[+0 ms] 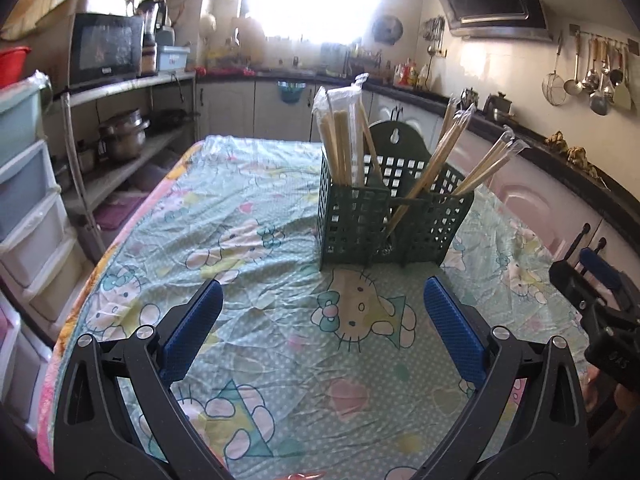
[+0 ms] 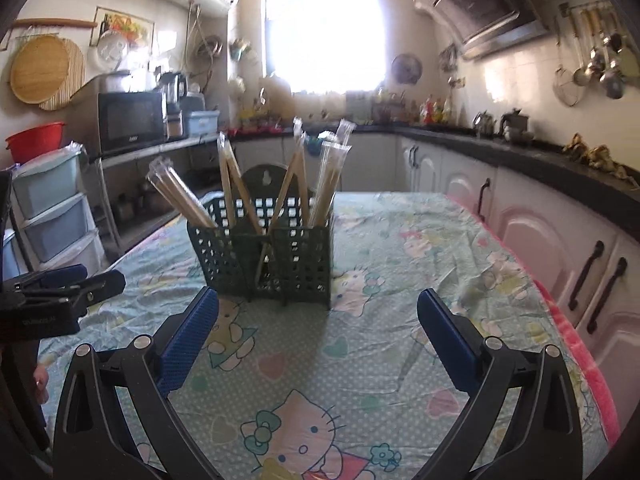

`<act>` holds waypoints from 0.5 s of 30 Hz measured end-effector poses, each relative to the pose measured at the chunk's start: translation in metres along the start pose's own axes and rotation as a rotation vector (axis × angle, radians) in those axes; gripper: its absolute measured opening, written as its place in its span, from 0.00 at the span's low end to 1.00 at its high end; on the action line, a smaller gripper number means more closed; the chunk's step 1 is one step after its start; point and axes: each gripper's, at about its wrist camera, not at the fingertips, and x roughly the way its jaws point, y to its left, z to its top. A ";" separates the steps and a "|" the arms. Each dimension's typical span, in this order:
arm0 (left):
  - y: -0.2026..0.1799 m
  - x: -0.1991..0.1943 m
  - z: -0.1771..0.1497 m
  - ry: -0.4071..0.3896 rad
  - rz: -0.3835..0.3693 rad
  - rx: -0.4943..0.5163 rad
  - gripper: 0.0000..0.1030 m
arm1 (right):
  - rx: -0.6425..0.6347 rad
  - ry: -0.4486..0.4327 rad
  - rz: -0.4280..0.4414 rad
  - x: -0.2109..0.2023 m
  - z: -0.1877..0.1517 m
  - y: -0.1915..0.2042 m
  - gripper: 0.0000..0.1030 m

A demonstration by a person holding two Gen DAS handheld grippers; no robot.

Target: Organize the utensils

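1. Left gripper (image 1: 323, 330): your fingers (image 1: 196, 328) are spread wide, released, nothing between them. It hovers over the near part of the bench (image 1: 280, 380), on the cartoon-print cloth.
2. Right gripper (image 2: 318, 334): same, fingers (image 2: 190, 338) apart and empty, hovering low over the cloth. It sits to the right of the left one; each shows at the edge of the other's view.
3. No loose utensil shows on the cloth near either gripper, in either view.
4. Just beyond both: the green utensil caddy (image 1: 360, 228), standing upright mid-bench, divided into compartments.
5. Wrapped chopsticks (image 1: 340, 136) stand in it. A bunch is nearly upright in the left compartment; others (image 1: 448, 148) lean out to the right, some crossing over the divider.
6. Step, my read: sorting looks mostly done, or you are between picks. Nothing is held.
7. Next move likely calls for closing on one leaning pair near its top, lifting clear of the rim, and reseating it upright. Wrappers look slippery, so pinch the sticks.
8. Far: kitchen counters, window; not involved.
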 end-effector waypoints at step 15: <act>-0.027 -0.021 -0.032 -0.191 -0.043 0.036 0.90 | -0.087 -0.136 -0.037 -0.034 -0.033 0.015 0.94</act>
